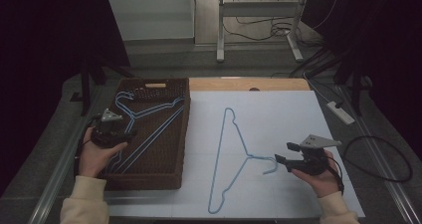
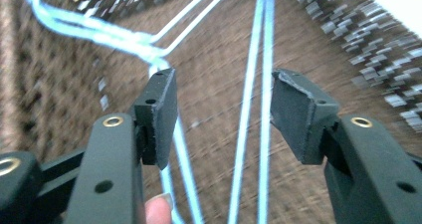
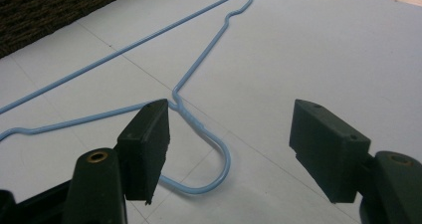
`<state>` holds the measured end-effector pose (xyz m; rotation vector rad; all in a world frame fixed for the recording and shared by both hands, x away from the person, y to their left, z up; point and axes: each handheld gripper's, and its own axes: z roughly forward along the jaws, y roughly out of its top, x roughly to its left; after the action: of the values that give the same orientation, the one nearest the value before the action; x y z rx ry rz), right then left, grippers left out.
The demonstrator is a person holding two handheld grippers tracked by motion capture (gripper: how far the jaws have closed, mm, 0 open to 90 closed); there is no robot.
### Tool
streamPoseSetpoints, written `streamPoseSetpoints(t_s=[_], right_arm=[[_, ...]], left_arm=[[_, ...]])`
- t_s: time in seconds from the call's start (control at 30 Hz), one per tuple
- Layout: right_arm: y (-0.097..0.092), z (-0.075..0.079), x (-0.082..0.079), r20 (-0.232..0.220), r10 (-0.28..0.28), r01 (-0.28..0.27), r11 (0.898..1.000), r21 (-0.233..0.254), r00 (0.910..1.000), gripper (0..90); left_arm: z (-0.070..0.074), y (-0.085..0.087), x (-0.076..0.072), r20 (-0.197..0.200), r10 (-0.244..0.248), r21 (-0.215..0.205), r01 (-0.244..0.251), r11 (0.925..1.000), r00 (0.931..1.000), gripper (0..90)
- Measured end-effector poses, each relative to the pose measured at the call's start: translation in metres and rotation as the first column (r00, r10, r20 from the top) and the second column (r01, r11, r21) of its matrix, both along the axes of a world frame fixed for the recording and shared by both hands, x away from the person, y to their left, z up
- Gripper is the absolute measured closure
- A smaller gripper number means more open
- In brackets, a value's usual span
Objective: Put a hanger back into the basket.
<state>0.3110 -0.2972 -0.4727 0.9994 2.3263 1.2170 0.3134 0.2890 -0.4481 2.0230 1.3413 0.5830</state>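
Here the left gripper [image 1: 118,131] is held over the hangers in the wicker basket [image 1: 182,129], jaws apart on nothing, while the right gripper [image 1: 281,153] is aimed, jaws apart, at the blue hanger's [image 1: 234,149] hook on the white surface [image 1: 278,114], seemingly for pickup.

Each claw is black plastic, and the left claw [image 1: 130,136] and the right claw [image 1: 282,153] both carry a grey three-cornered plate on top. Seen close, the arms of the left claw [image 2: 224,109] and the right claw [image 3: 229,144] end in flat, blocky black pads, with brass-ringed holes and small dark screw holes behind them. A black cable trails from each claw. The person wears cream sleeves with ribbed cuffs.
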Motion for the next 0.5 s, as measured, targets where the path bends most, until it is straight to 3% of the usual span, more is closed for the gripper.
streamPoseSetpoints(t_s=[0.07, 0.1, 0.23, 0.4, 0.5], right_arm=[[0.000, 0.000, 0.000, 0.001, 0.000, 0.000, 1.000, 0.000, 1.0000, 32.7], [0.000, 0.000, 0.000, 0.001, 0.000, 0.000, 1.000, 0.000, 1.0000, 32.7], [-0.001, 0.000, 0.000, 0.001, 0.001, -0.001, 1.000, 0.002, 1.0000, 32.7], [-0.001, 0.001, 0.000, 0.001, 0.000, 0.000, 1.000, 0.004, 1.0000, 32.7], [-0.002, 0.000, 0.001, 0.000, 0.000, 0.000, 1.000, 0.008, 1.0000, 32.6]], left_arm=[[0.003, 0.000, -0.002, 0.016, -0.013, -0.024, 0.013, 0.9996, 0.9998, 42.5], [0.008, 0.001, -0.007, 0.042, -0.043, -0.083, 0.047, 0.9955, 0.9982, 41.6], [0.019, 0.002, -0.017, 0.095, -0.087, -0.166, 0.102, 0.9808, 0.9917, 39.3], [0.025, -0.001, -0.030, 0.126, -0.129, -0.219, 0.155, 0.9634, 0.9836, 38.8], [0.025, -0.006, -0.037, 0.131, -0.148, -0.220, 0.174, 0.9599, 0.9803, 37.5]])
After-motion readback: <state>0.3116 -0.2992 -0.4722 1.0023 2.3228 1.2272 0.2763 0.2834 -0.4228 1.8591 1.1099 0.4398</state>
